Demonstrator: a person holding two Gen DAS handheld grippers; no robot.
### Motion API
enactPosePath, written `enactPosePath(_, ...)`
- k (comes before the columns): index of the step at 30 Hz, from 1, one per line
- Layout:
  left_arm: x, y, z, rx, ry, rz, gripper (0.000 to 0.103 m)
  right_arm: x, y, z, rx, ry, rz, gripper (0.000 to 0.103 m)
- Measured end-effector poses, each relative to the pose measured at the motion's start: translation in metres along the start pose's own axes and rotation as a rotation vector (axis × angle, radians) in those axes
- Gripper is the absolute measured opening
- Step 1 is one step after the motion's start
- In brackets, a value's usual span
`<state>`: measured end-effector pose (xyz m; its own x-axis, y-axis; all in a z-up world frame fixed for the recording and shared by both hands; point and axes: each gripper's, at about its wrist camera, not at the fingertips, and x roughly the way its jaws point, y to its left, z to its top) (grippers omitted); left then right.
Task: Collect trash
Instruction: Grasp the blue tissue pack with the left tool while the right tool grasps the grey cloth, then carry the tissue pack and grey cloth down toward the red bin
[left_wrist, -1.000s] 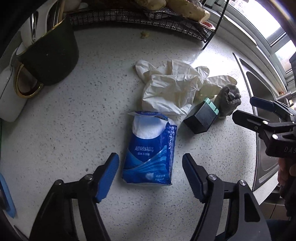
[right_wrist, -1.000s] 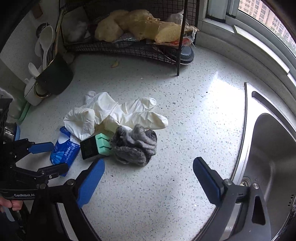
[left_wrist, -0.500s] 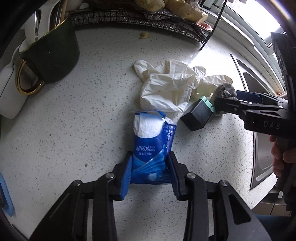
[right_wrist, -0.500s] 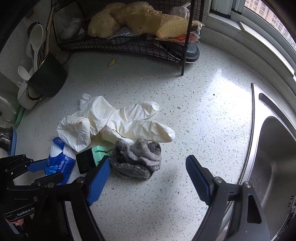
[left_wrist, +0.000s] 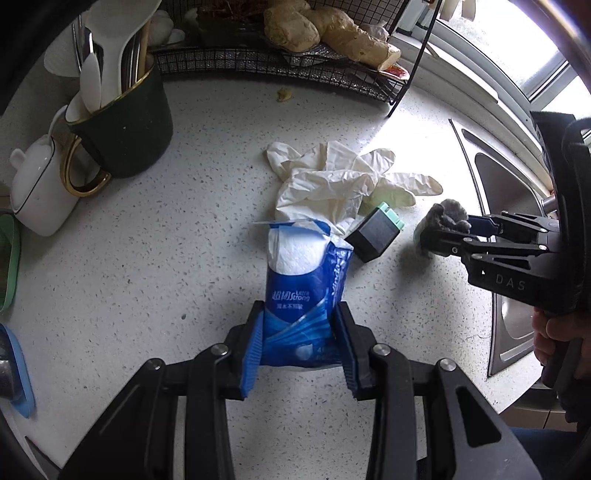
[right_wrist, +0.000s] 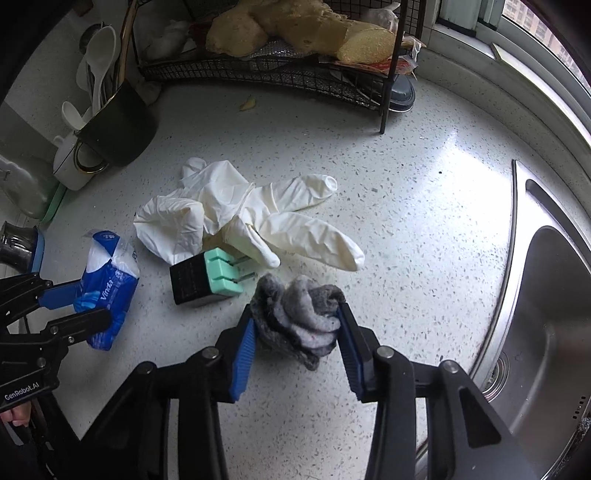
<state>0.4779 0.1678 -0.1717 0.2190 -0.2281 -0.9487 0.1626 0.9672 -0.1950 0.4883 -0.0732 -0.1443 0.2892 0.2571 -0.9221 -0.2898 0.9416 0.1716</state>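
The left gripper (left_wrist: 301, 349) is clamped on the blue tissue pack (left_wrist: 304, 291). The right gripper (right_wrist: 295, 334) has just been closing and now pinches the grey rag (right_wrist: 299, 314) between its pads. Both grasps look made — the pick-up step. From the rag, the black-and-green plug (right_wrist: 205, 278) lies at nine o'clock and the white gloves (right_wrist: 251, 218) at eleven, still on the speckled surface (right_wrist: 406, 221). Next, I judge: lift both clear and carry them to a bin — none shows here.
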Motion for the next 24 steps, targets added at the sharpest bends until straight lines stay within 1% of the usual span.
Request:
enactPosePath(4, -0.016, -0.01, -0.012, 0.003, -0.016, 0.016, 0.034, -0.017, 0.003, -0.024, -0.03, -0.004, 0.008, 0.04)
enactPosePath(7, -0.03, -0.02, -0.026, 0.0, -0.03, 0.018, 0.034, -0.034, 0.005, -0.043, -0.048, -0.02, 0.023, 0.039)
enactPosePath(10, -0.043, -0.035, -0.042, 0.0, -0.04, 0.039, 0.034, -0.052, 0.006, -0.064, -0.07, -0.037, 0.035, 0.038)
enactPosePath(12, -0.053, -0.046, -0.056, -0.003, -0.049, 0.041, 0.034, -0.063, 0.009, -0.079, -0.09, -0.048, 0.043, 0.037)
enactPosePath(15, -0.067, -0.068, -0.078, -0.003, -0.068, 0.055, 0.034, -0.075, 0.0, -0.095, -0.115, -0.063, 0.056, 0.037)
enactPosePath(19, -0.082, -0.094, -0.11, -0.002, -0.079, 0.087, 0.034, -0.096, 0.005, -0.131, -0.163, -0.078, 0.073, 0.036)
enactPosePath(21, -0.09, -0.111, -0.126, 0.003, -0.089, 0.103, 0.034, -0.106, 0.002, -0.154, -0.189, -0.095, 0.081, 0.036)
enactPosePath(24, -0.101, -0.136, -0.151, -0.003, -0.114, 0.1, 0.034, -0.117, -0.001, -0.184, -0.216, -0.122, 0.092, 0.036)
